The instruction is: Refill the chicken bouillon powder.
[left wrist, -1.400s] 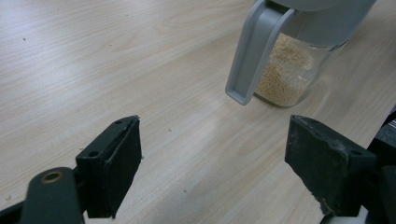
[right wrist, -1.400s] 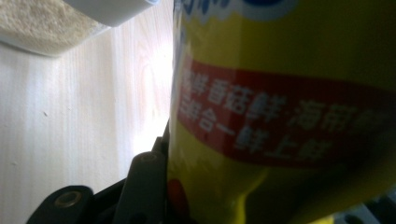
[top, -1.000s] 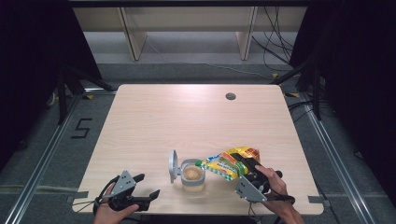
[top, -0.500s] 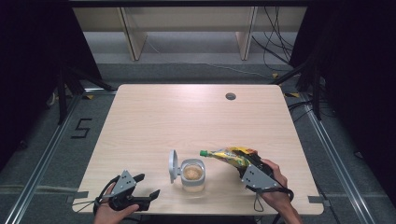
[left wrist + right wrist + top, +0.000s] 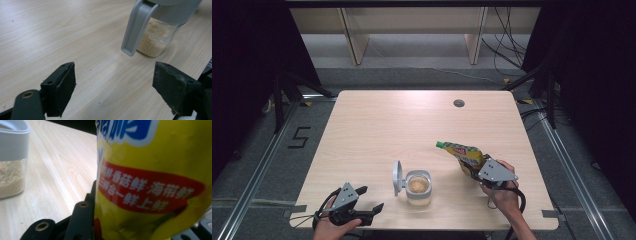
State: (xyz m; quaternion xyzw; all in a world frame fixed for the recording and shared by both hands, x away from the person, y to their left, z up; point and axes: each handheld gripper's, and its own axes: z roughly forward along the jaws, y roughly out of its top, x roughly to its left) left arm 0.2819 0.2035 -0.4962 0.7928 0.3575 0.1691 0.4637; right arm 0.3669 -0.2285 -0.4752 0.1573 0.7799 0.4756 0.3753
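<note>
From above, the right gripper (image 5: 476,168) was clamped on a yellow pouch (image 5: 462,153), held tilted to the right of the open jar (image 5: 418,186), apart from it; its jaws had just been closing on the pouch. The right gripper view gave the pouch's red band and printed characters, unreadable from above, though its top was cut off. The left gripper (image 5: 367,200) rested at the table's (image 5: 412,120) near edge, jaws apart on nothing. Its own view showed the jar's granules and hanging lid (image 5: 136,27); the jar's top was cropped.
</note>
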